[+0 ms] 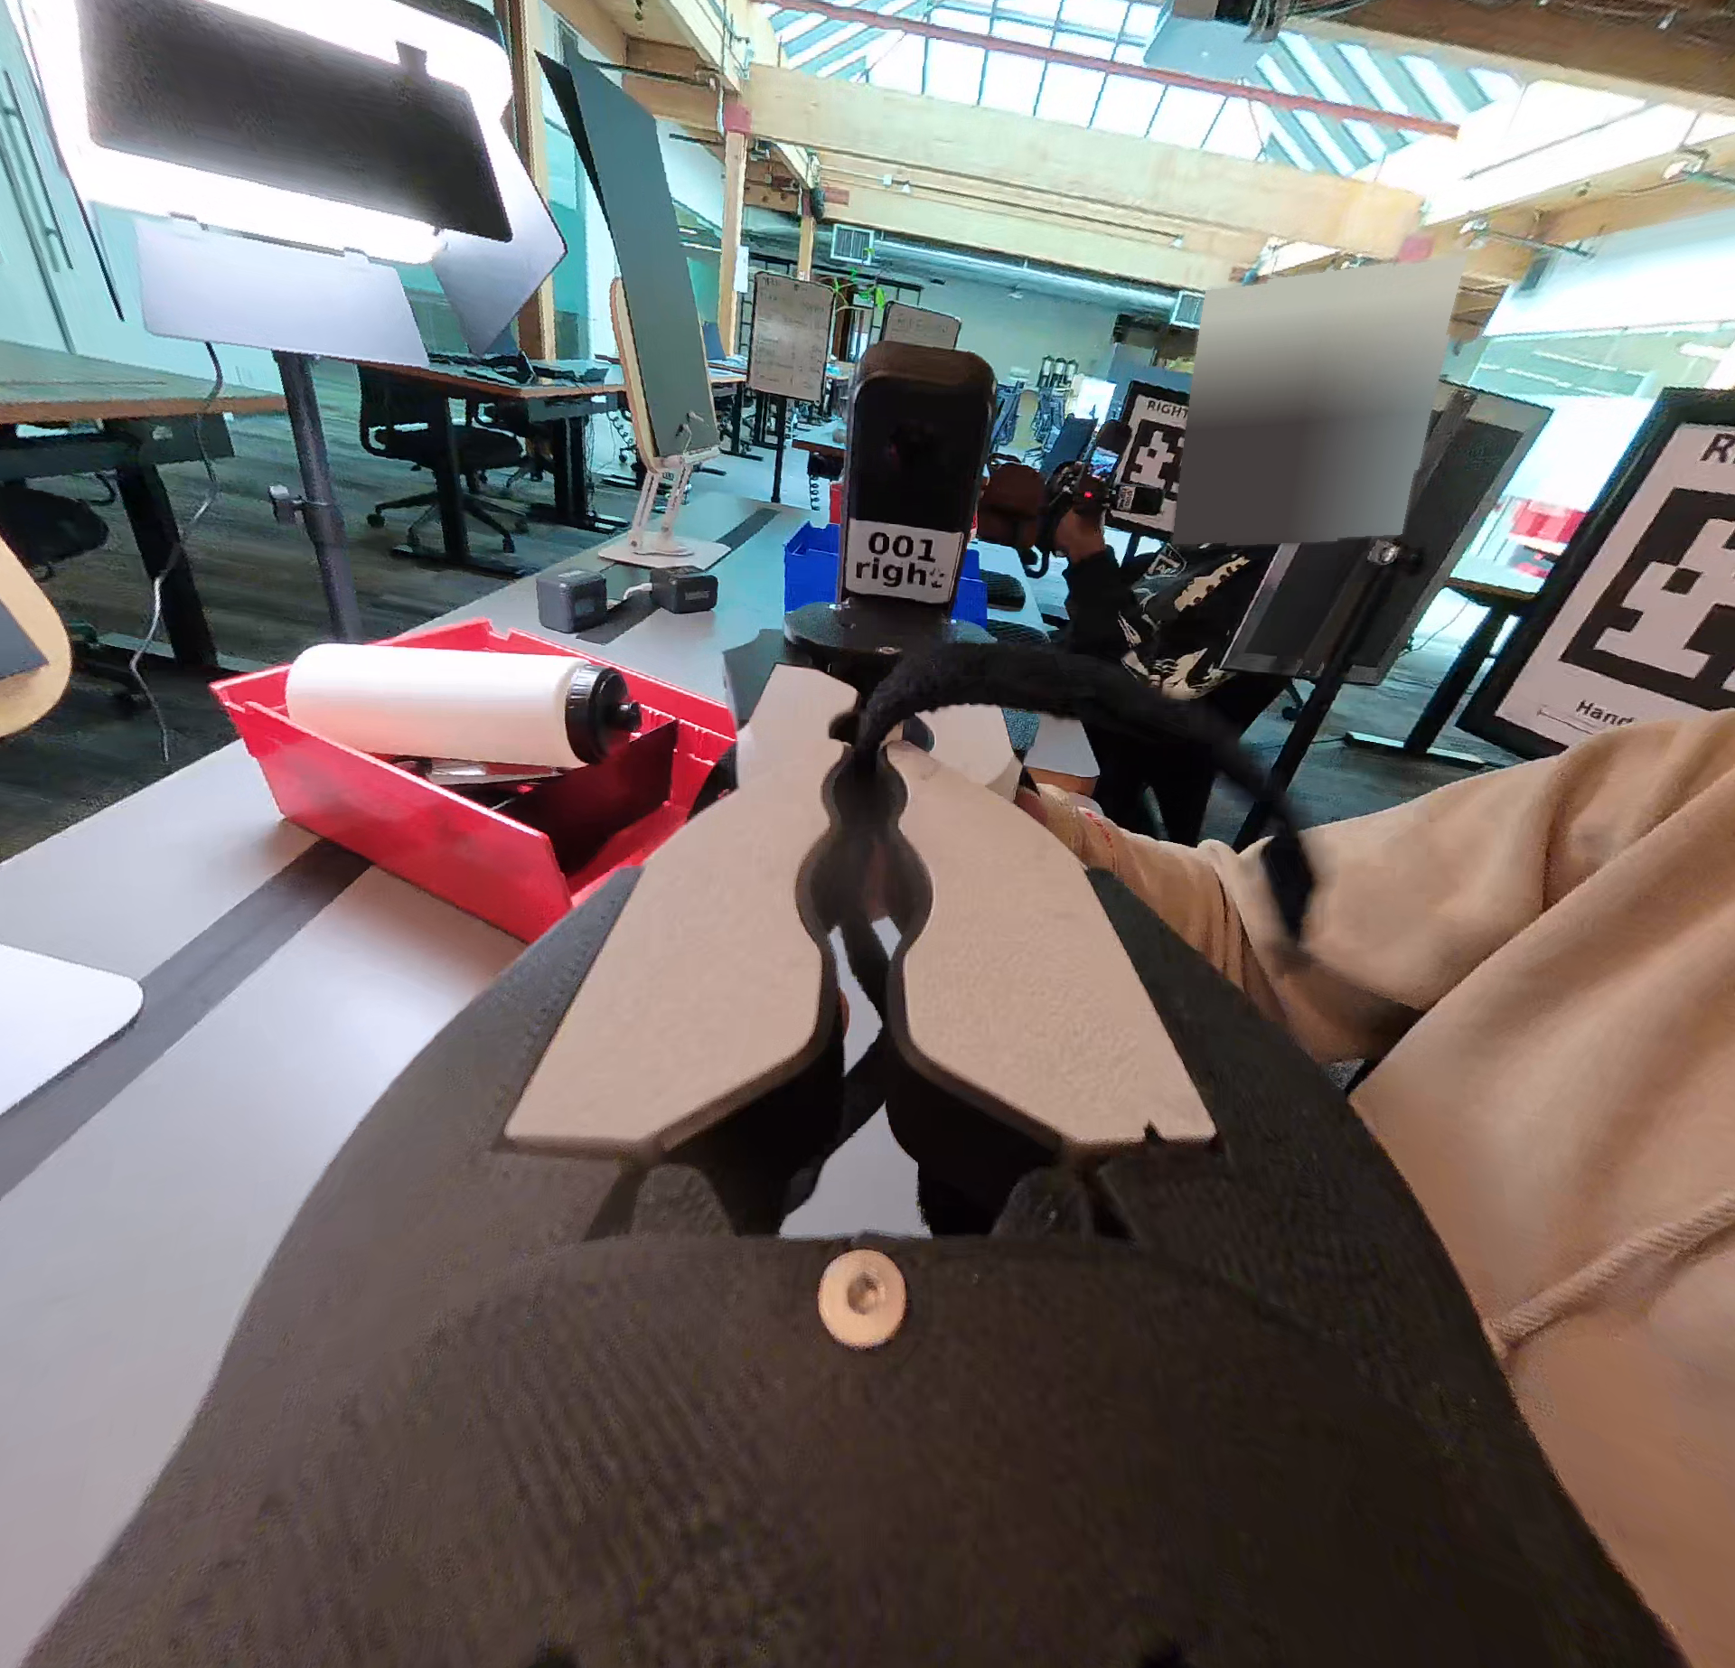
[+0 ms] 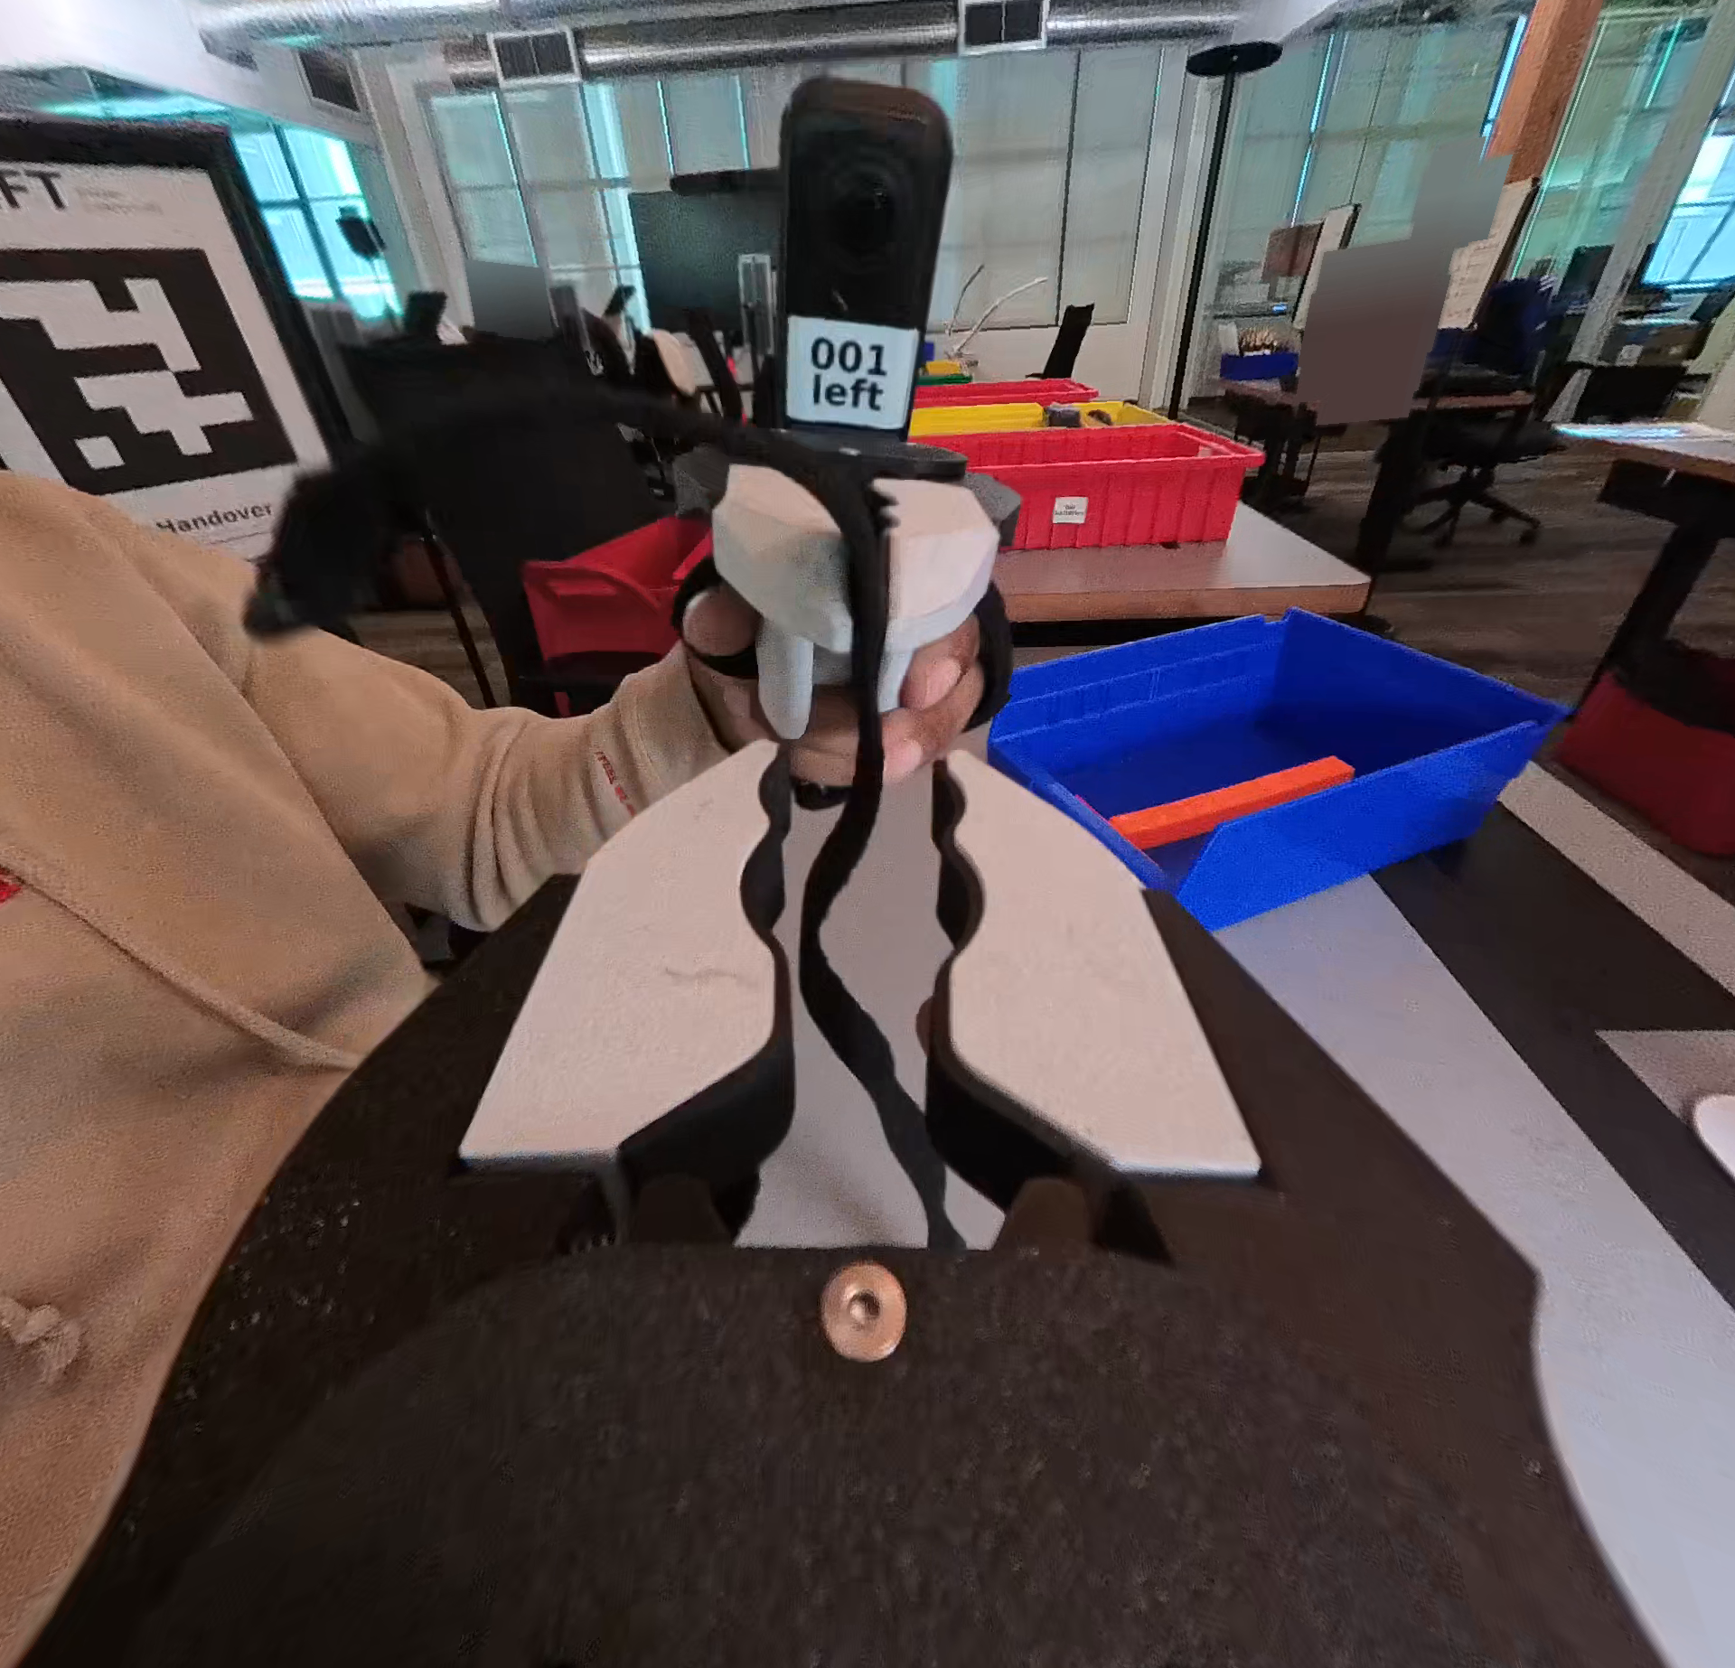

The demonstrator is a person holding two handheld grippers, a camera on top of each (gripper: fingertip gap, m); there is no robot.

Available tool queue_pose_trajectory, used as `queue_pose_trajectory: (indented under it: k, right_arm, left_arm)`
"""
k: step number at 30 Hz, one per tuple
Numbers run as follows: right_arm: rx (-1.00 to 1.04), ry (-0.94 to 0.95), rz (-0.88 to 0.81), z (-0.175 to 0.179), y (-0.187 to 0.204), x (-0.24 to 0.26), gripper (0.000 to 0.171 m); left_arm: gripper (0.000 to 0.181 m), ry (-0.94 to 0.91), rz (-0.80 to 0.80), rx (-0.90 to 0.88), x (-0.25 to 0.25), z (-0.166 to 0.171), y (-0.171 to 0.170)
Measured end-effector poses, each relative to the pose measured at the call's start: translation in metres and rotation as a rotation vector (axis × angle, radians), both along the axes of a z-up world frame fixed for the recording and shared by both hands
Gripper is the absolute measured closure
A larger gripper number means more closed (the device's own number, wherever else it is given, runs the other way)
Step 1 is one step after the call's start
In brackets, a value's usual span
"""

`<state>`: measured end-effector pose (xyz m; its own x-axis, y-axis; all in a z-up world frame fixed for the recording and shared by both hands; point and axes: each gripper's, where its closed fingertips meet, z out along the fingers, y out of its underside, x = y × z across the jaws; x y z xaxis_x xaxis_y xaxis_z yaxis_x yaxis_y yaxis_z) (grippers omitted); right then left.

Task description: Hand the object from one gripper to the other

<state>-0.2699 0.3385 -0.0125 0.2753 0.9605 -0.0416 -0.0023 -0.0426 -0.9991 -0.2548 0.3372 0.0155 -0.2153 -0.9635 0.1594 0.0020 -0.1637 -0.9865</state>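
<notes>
A black fabric strap (image 1: pixel 1033 675) is the object. My left gripper (image 1: pixel 859 731) is shut on it at the fingertips, and the strap arcs right over a beige sleeve (image 1: pixel 1408 891). In the right wrist view the left gripper (image 2: pixel 850 543) faces me end-on, pinching the strap (image 2: pixel 836 919). The strap hangs down between the fingers of my right gripper (image 2: pixel 859 764). The right gripper's jaws stand apart, and they do not press the strap. The right gripper's camera body (image 1: pixel 915 459) stands just beyond the left fingertips.
A red bin (image 1: pixel 404 806) holding a white bottle (image 1: pixel 441 703) sits left on the grey table (image 1: pixel 188 1154). A blue bin (image 2: pixel 1314 844) with an orange block (image 2: pixel 1230 801) sits on the right. Marker boards (image 2: pixel 131 356) and a light stand (image 1: pixel 319 515) stand around. Less than 4 cm separates the two grippers' tips.
</notes>
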Motion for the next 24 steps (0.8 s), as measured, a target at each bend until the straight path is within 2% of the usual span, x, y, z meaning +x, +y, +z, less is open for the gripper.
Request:
queue_pose_trajectory:
  k: [3, 5, 7, 9, 11, 14, 16, 19, 20, 22, 24]
  right_arm:
    - [0.016, 0.032, -0.017, 0.004, 0.002, -0.004, 0.169]
    - [0.036, 0.039, -0.027, 0.006, 0.002, -0.004, 0.169]
    - [0.039, 0.071, -0.023, 0.013, -0.001, -0.002, 0.169]
    - [0.048, 0.112, -0.025, 0.022, -0.003, 0.003, 0.169]
    - [0.056, 0.13, -0.031, 0.026, -0.003, 0.007, 0.169]
    - [0.048, 0.142, -0.023, 0.028, -0.003, 0.007, 0.17]
    - [0.062, 0.142, -0.04, 0.028, -0.001, 0.007, 0.169]
    - [0.052, 0.141, -0.058, 0.028, 0.002, 0.011, 0.145]
    - [0.043, 0.128, -0.041, 0.024, 0.002, 0.01, 0.143]
    - [0.014, 0.079, -0.005, 0.01, 0.002, 0.006, 0.141]
    - [0.012, 0.009, 0.011, -0.005, 0.003, -0.003, 0.149]
  left_arm:
    - [0.179, 0.004, -0.01, -0.023, 0.001, -0.002, 0.001]
    - [0.175, -0.021, -0.027, -0.039, -0.001, 0.0, 0.0]
    - [0.155, -0.042, -0.039, -0.037, -0.002, 0.001, 0.0]
    - [0.152, -0.015, -0.099, -0.042, -0.004, -0.006, -0.005]
    - [0.156, 0.033, -0.117, -0.026, 0.0, -0.017, -0.008]
    - [0.178, 0.077, -0.125, 0.023, 0.009, -0.027, -0.015]
    - [0.178, 0.07, -0.092, 0.026, 0.011, -0.025, -0.012]
    - [0.179, 0.023, -0.073, -0.015, 0.006, -0.014, -0.005]
    - [0.178, 0.015, -0.068, -0.02, 0.004, -0.012, -0.003]
    - [0.179, 0.001, -0.053, -0.024, 0.002, -0.009, -0.001]
    - [0.179, -0.004, -0.064, -0.033, 0.002, -0.007, -0.004]
